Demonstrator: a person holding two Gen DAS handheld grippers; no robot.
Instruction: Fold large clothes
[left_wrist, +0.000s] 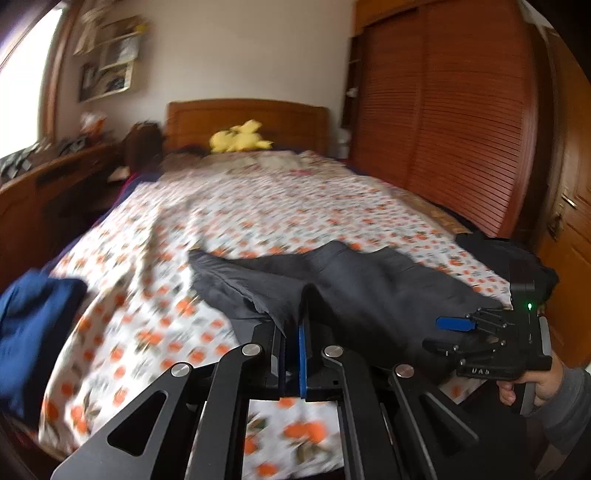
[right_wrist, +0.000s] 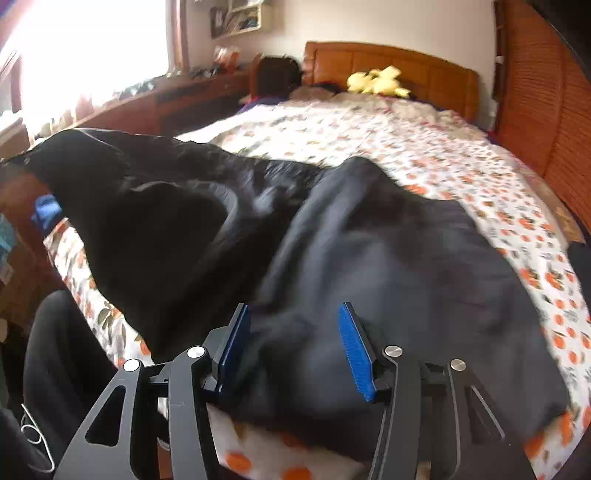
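A large dark grey garment (left_wrist: 354, 284) lies across the near end of a bed with an orange-flowered sheet (left_wrist: 236, 206). My left gripper (left_wrist: 293, 325) is shut on a fold of the garment's edge and lifts it a little. In the left wrist view my right gripper (left_wrist: 454, 334) sits at the right over the garment, held by a hand. In the right wrist view the garment (right_wrist: 388, 258) fills the foreground, one part raised at the left. My right gripper (right_wrist: 295, 332) is open, its blue pads on either side of a bunch of fabric.
A folded blue cloth (left_wrist: 33, 332) lies at the bed's left corner. A yellow plush toy (left_wrist: 240, 138) sits by the wooden headboard (left_wrist: 247, 114). A louvred wardrobe (left_wrist: 443, 122) stands at the right, a wooden desk (left_wrist: 55, 184) at the left.
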